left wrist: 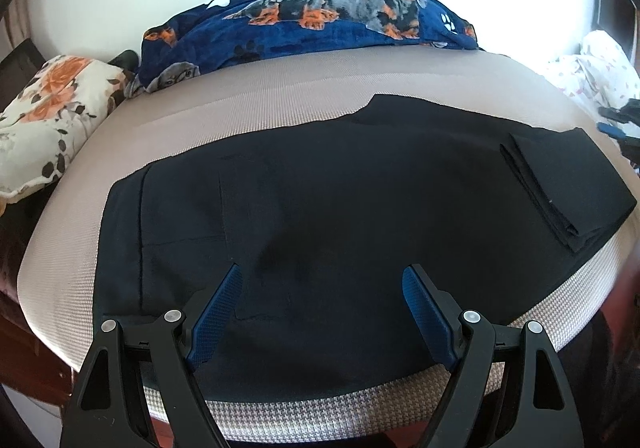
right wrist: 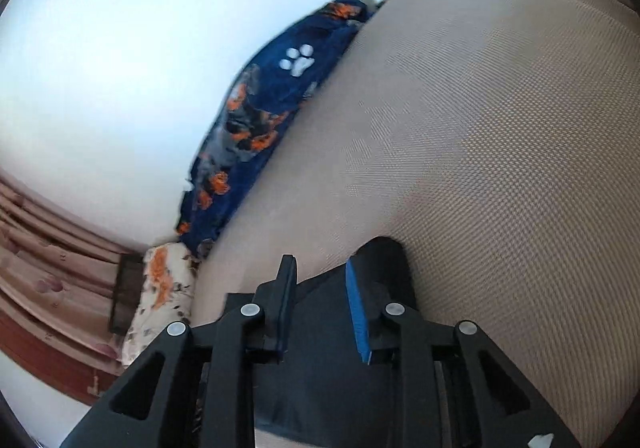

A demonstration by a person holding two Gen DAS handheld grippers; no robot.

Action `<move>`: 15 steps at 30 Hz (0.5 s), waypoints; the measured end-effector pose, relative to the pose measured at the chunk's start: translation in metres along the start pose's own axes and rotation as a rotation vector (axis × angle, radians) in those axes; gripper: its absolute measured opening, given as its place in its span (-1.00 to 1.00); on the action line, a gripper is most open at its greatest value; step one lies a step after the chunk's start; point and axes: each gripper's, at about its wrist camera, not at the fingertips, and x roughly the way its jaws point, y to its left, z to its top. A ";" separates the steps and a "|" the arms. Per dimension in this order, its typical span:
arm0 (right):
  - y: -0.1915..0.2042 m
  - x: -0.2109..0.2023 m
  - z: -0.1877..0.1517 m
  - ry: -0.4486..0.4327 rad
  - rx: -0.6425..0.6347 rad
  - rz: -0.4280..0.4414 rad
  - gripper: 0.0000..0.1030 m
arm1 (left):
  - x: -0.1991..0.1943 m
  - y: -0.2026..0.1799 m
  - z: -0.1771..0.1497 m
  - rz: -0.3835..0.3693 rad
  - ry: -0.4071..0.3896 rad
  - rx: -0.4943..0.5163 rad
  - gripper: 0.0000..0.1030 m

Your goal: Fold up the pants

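- The left tongs [left wrist: 322,280] are spread wide apart and hold nothing, hovering low over the near edge of the pants [left wrist: 320,216].
- The right tongs [right wrist: 320,272] stand a little apart, with dark cloth showing between and under them. I cannot tell whether they grip it.
- The black pants lie flat across the tan bed [left wrist: 260,104], leg end already doubled back into a small fold [left wrist: 568,188] at three o'clock.
- Judging by this, one fold is made and the next is in hand; it calls for pinching an edge and carrying it across.
- The left gripper points level toward twelve o'clock, where a blue dog-print blanket [left wrist: 320,20] lies; a floral pillow [left wrist: 52,112] sits at nine o'clock.
- The right gripper is tilted, close above the bed.
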 end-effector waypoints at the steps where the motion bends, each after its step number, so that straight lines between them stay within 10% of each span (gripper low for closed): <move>1: -0.005 0.005 0.002 0.002 0.011 -0.003 -0.55 | -0.001 0.000 0.000 0.001 -0.001 0.001 0.60; 15: -0.046 0.042 -0.001 0.090 0.147 -0.009 -1.00 | 0.004 -0.003 0.002 -0.007 0.019 0.008 0.60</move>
